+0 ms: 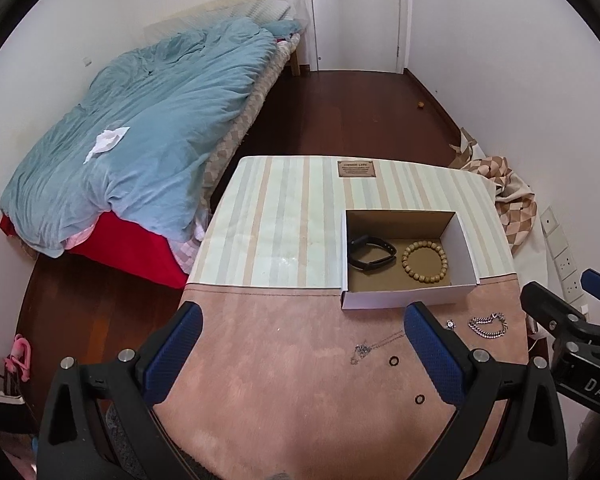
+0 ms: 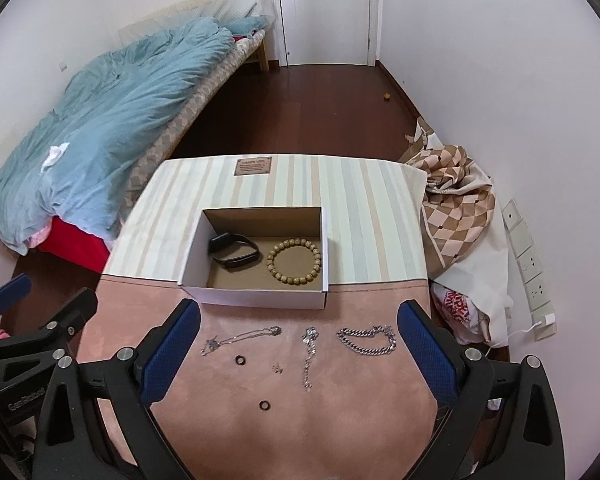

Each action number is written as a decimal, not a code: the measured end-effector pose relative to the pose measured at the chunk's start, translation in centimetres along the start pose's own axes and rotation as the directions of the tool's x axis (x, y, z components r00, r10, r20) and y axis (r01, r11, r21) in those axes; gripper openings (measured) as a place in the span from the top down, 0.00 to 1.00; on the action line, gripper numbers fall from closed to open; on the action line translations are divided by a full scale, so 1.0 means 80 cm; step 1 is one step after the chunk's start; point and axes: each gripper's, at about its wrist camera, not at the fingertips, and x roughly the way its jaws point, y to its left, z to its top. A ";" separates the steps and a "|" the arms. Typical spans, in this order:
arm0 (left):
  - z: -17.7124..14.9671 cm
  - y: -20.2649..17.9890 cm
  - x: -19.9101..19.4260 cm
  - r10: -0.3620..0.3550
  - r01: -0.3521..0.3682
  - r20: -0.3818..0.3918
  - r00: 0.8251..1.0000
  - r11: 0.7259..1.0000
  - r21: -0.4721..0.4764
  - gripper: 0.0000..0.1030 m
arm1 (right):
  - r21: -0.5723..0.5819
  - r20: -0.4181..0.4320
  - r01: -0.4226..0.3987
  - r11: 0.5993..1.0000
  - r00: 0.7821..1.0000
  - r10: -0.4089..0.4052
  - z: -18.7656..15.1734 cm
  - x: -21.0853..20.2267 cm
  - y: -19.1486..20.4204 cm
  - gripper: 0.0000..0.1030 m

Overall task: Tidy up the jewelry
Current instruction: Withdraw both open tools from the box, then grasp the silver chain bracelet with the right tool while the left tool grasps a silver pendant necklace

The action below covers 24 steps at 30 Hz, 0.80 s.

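An open white cardboard box (image 2: 256, 298) (image 1: 408, 300) stands on the table. Inside lie a black wristband (image 2: 233, 255) (image 1: 370, 252) and a wooden bead bracelet (image 2: 295, 261) (image 1: 425, 261). On the pink cloth in front lie a thin silver necklace (image 2: 240, 338) (image 1: 374, 346), a silver chain (image 2: 309, 354), a chunky silver bracelet (image 2: 367, 340) (image 1: 487, 323), a small earring (image 2: 276, 368) and two dark rings (image 2: 240, 359) (image 2: 263, 405) (image 1: 393, 360) (image 1: 419, 399). My right gripper (image 2: 298, 354) is open and empty above the jewelry. My left gripper (image 1: 302, 354) is open and empty, left of the necklace.
The table has a striped cloth (image 2: 352, 196) at the back. A bed with a blue duvet (image 1: 140, 136) is to the left. Checked fabric and bags (image 2: 460, 216) lie by the right wall with sockets (image 2: 534, 272). A white door (image 2: 324, 8) is at the far end.
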 end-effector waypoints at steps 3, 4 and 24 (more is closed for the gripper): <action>-0.008 -0.001 -0.001 0.015 -0.015 0.011 1.000 1.000 -0.005 0.00 | 0.027 -0.013 -0.016 1.000 1.000 0.016 -0.012 -0.003 -0.007 0.03; -0.013 -0.001 0.001 0.020 -0.020 0.012 1.000 1.000 -0.007 0.00 | 0.043 -0.027 -0.018 0.999 0.999 0.019 -0.018 0.000 -0.012 0.03; -0.090 -0.053 0.175 0.111 -0.110 -0.267 0.957 0.994 0.019 0.00 | 0.383 -0.207 0.106 0.918 0.978 -0.026 -0.112 0.187 -0.188 0.29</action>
